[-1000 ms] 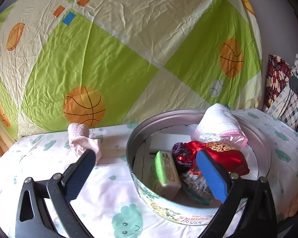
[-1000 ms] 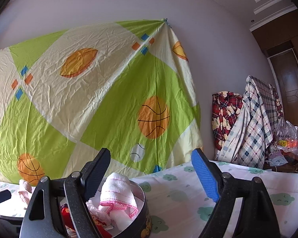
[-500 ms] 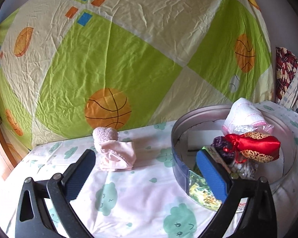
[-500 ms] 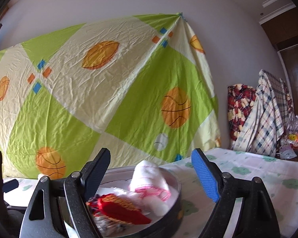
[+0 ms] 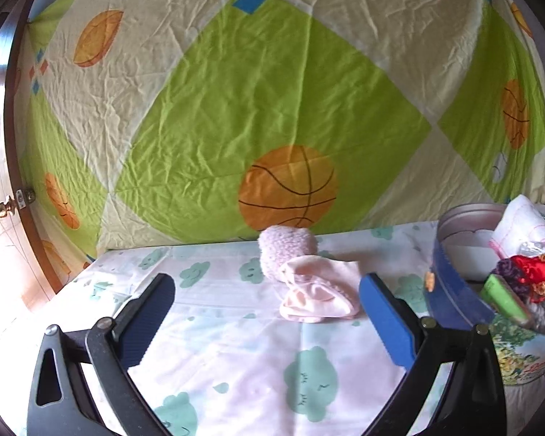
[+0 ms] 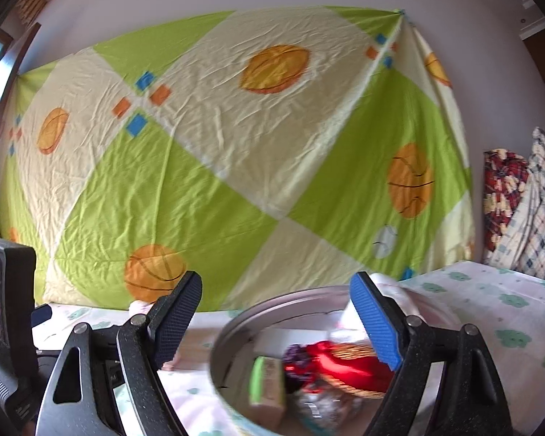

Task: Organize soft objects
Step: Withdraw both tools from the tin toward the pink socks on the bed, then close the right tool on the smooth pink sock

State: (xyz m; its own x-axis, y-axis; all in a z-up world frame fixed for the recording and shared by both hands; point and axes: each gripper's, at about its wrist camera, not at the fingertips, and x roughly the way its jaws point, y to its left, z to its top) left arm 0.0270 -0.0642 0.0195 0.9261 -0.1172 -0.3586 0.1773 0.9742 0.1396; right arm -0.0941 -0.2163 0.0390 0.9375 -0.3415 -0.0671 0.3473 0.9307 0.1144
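A pale pink fluffy sock lies on the cloud-print sheet, just beyond and between the fingers of my open, empty left gripper. A round metal tin at the right holds a red pouch, a white rolled cloth and a green packet. In the right wrist view my right gripper is open and empty above the tin, with the red pouch and green packet below it.
A green and cream basketball sheet hangs behind the bed. A door with a brass knob is at the far left. Plaid fabrics hang at the right. The left gripper's body shows at the right wrist view's left edge.
My left gripper has swung left from over the tin to face the pink sock. My right gripper has moved left and down over the tin.
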